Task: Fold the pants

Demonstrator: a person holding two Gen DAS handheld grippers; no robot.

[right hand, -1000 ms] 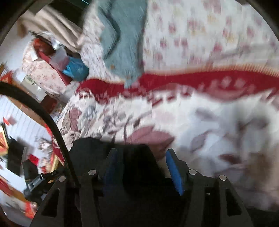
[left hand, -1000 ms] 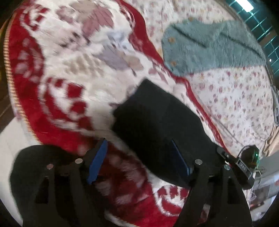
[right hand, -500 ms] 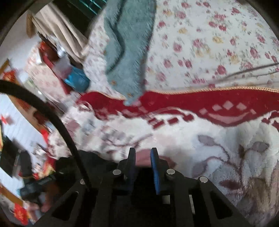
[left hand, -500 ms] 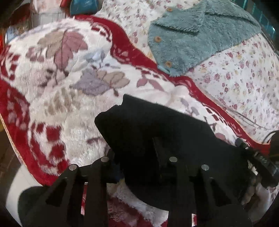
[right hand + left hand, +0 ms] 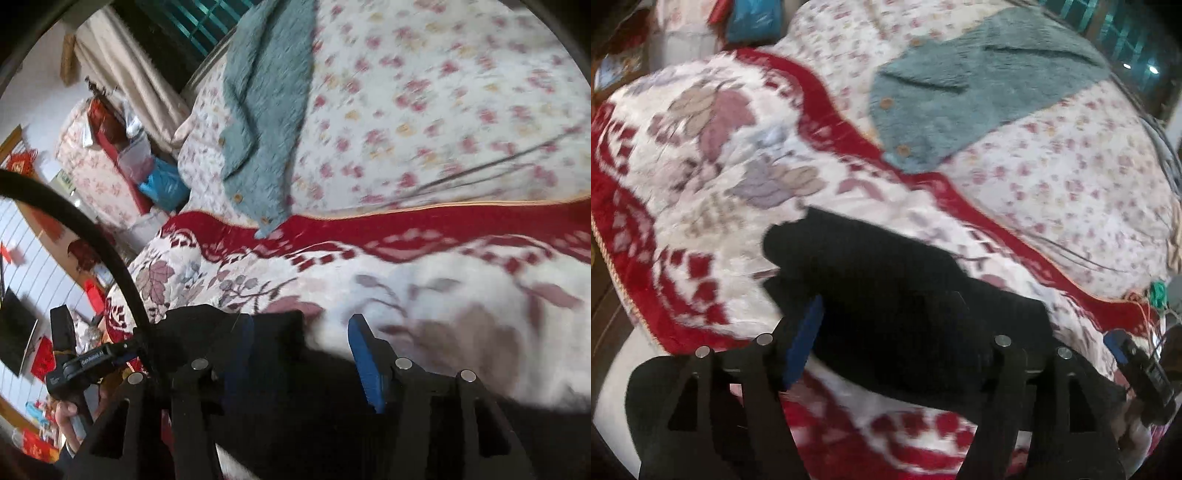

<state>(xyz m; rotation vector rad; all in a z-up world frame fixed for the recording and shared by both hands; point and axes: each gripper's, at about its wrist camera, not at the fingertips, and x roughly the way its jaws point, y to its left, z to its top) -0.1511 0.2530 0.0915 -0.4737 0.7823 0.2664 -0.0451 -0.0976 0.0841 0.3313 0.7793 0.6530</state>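
Left wrist view: the left gripper (image 5: 886, 332) hangs with jaws spread wide and gripping nothing, straddling the folded black pants (image 5: 886, 295), a soft compact bundle near the front edge of the plush red-and-white blanket (image 5: 701, 166), apparently released to settle. Right wrist view: the right gripper (image 5: 303, 354) is likewise wide open and empty over the pants (image 5: 280, 387); a fuzzy teal garment (image 5: 266, 110) lies on the floral bedspread (image 5: 443, 92) beyond.

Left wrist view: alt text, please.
Open left gripper straddles folded black fabric pants lying on a red-and-white floral plush blanket. A teal fleece buttoned garment lies beyond on a floral bedsheet.
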